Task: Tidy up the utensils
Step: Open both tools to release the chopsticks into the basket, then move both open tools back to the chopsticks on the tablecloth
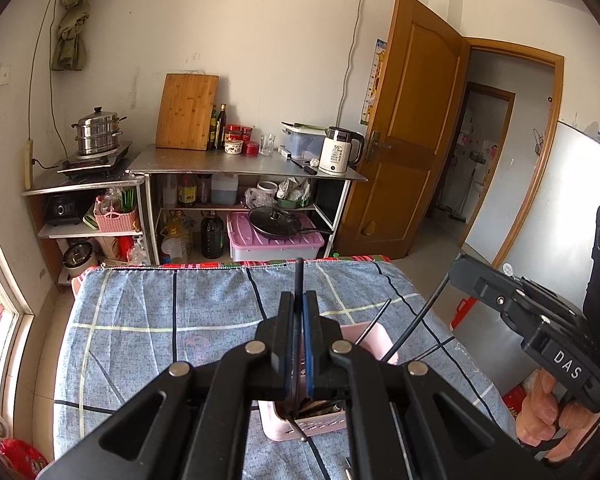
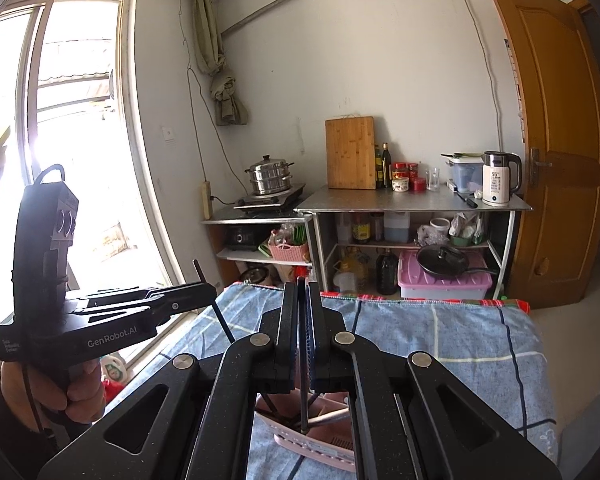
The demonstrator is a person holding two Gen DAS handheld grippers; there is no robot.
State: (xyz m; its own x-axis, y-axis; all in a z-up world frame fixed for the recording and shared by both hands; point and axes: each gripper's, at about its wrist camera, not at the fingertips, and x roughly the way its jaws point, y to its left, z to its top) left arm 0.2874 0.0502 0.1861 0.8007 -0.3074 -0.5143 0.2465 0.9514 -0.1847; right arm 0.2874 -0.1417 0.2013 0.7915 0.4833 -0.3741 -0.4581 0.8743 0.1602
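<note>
The left gripper pinches a thin dark chopstick; the right gripper pinches another thin dark stick. Under both, mostly hidden, the pink utensil basket stands on the blue checked cloth. Its contents are hard to see.

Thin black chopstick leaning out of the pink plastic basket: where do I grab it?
Pinch the thin black chopstick's free upper end from above: it slants up-right, clear of the pink plastic basket's rim, with its lower end hidden inside.

Rt tool w/ chopstick over basket
</note>
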